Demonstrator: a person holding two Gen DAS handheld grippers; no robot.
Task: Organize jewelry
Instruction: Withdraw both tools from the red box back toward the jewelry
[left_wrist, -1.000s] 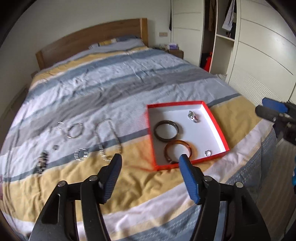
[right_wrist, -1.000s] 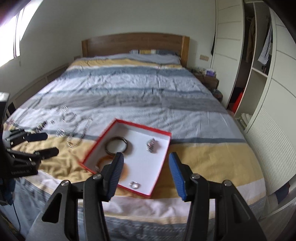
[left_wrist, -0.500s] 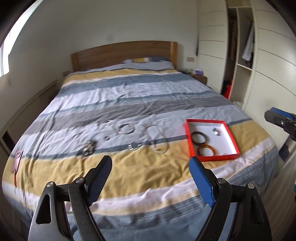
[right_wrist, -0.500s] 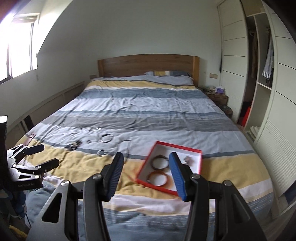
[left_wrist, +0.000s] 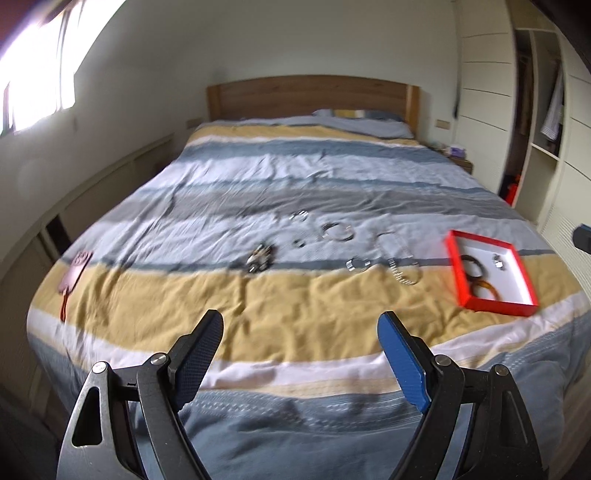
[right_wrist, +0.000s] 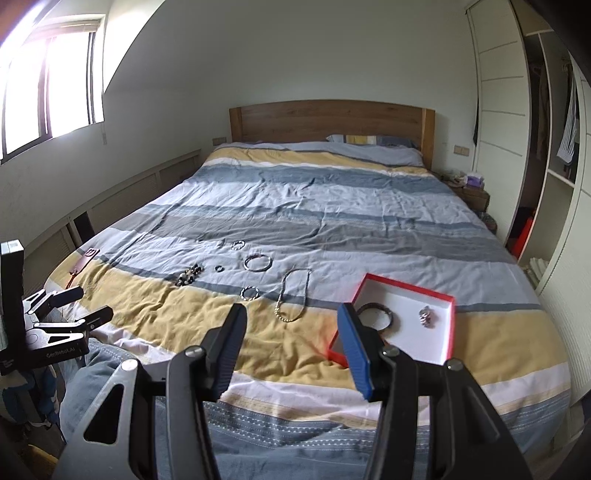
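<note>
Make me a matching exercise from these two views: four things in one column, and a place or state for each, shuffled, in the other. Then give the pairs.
Things:
1. dark bangle
2. chain necklace
3. beaded bracelet
4. left gripper

Places or states:
A. open, holding nothing
B. inside the red box
C. loose on the bedspread, the piece lying nearest the box
D. loose on the bedspread, furthest from the box among the loose jewelry

Pairs: 1-B, 2-C, 3-D, 4-A

Both claws farther back from the red box (left_wrist: 495, 306), left claw (left_wrist: 300, 334) wider.
</note>
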